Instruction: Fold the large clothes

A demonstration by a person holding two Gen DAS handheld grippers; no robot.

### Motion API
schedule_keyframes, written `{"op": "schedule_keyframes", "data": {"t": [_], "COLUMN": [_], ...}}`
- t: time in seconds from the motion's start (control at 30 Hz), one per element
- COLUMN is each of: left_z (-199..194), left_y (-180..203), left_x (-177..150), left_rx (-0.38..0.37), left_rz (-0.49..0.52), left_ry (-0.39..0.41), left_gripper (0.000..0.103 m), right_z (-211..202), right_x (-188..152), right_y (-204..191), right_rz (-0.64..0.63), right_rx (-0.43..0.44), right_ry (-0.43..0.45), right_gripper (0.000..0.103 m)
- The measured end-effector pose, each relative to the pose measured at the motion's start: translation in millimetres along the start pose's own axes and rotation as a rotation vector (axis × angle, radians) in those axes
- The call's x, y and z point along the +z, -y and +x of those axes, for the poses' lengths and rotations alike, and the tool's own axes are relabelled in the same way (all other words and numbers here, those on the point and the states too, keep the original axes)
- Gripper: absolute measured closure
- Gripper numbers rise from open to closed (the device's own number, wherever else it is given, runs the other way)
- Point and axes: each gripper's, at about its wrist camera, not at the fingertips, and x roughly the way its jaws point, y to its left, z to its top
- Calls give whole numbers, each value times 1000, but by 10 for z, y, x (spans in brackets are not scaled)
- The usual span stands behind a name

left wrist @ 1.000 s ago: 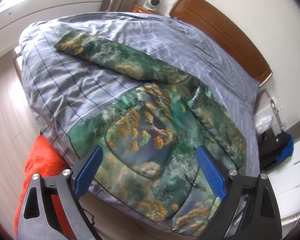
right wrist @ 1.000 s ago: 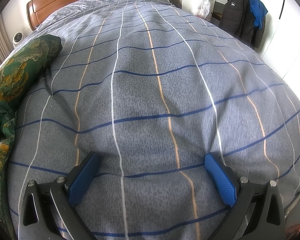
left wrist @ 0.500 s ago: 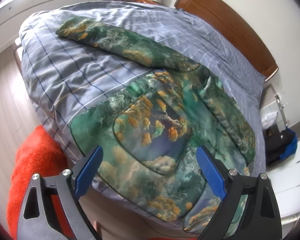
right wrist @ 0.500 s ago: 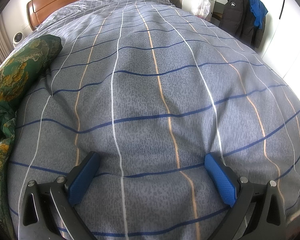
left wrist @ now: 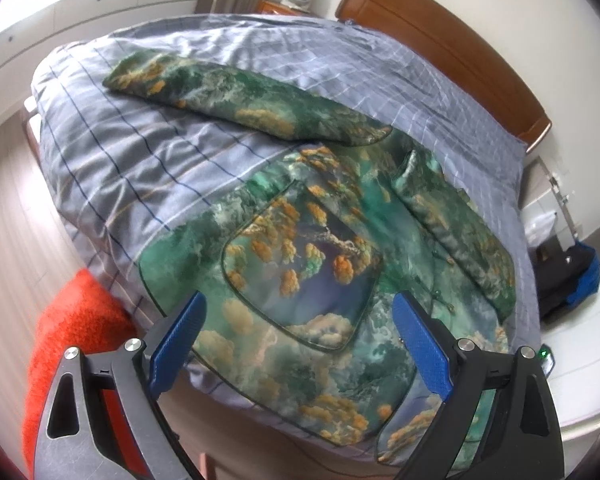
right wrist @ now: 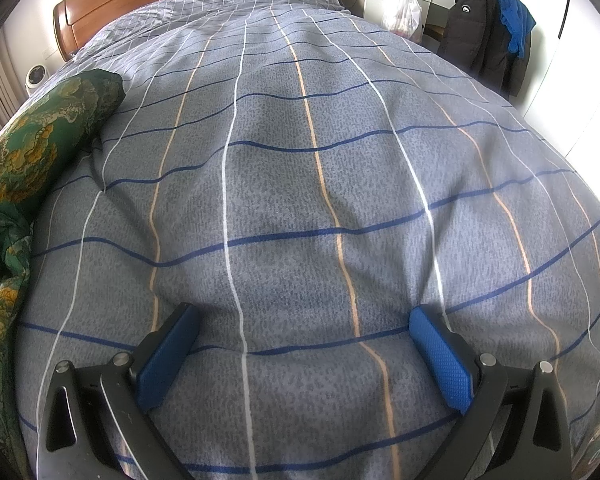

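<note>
Our left gripper (left wrist: 296, 344), fingers spread and empty, shows the green-and-orange printed garment (left wrist: 324, 264) spread flat on the bed (left wrist: 132, 168) ahead, while our right gripper (right wrist: 300, 354), equally spread, sees only its edge far left.

Left gripper (left wrist: 296, 340) spread wide above green printed garment (left wrist: 320, 248) on bed (left wrist: 140, 152).

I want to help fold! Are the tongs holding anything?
Left tongs: open, holding nothing, above the green jacket.
Right tongs: open, holding nothing.
</note>
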Motion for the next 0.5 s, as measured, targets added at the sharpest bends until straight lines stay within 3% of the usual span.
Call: {"op": "schedule_keyframes", "data": {"t": [0.5], "left_z": [-32], "left_y": [94], "left_x": [-23], "left_rx": [-2], "left_rz": [48], "left_ry": [7], "left_gripper": [8], "right_z": [0], "right_x": [0], "right_y": [0], "right_rz": [0], "right_rx": [0], "right_ry": [0], "right_gripper": [0]}}
